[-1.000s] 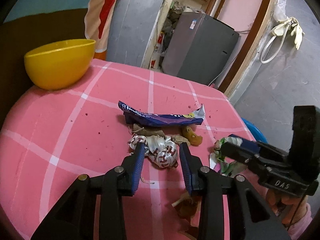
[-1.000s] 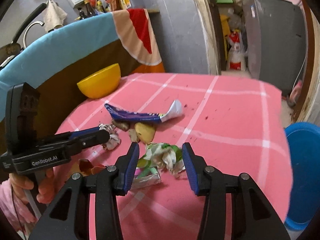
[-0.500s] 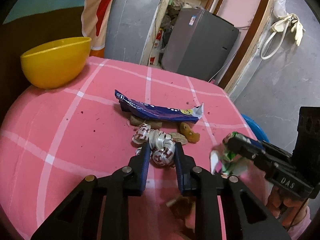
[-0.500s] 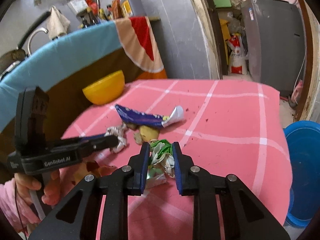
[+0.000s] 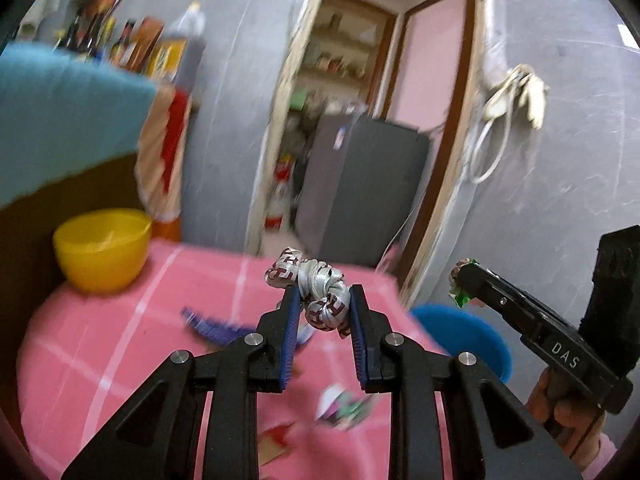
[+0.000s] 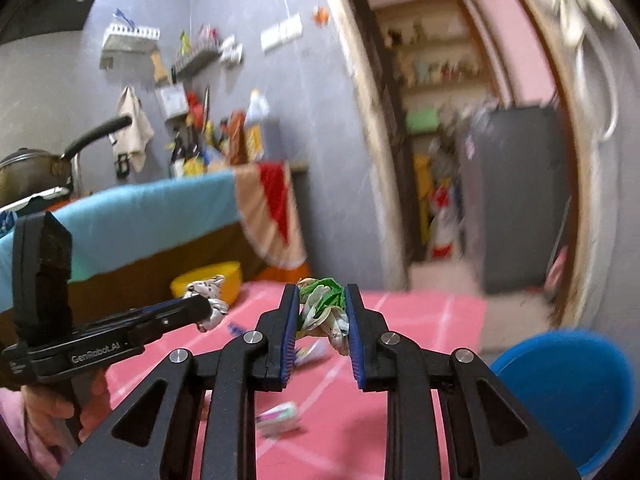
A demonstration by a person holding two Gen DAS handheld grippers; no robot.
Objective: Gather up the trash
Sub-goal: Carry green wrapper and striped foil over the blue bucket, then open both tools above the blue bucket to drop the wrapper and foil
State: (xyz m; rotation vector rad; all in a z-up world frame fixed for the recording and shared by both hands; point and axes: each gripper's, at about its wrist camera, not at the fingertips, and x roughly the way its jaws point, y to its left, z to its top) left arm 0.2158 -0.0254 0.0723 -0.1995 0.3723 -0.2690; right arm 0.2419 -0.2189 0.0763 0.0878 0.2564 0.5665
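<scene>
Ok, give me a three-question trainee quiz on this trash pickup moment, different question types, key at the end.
1. True or false: the left claw is empty.
2. Multiple choice: what does the right claw hold? A) a purple wrapper B) a green and white crumpled wrapper C) a yellow bowl
3. Fill in: past the table edge, on the right claw's side, stands a ___ bin.

Key:
1. False; it is shut on the silver and red crumpled wrapper, lifted above the pink tablecloth.
2. B
3. blue
</scene>
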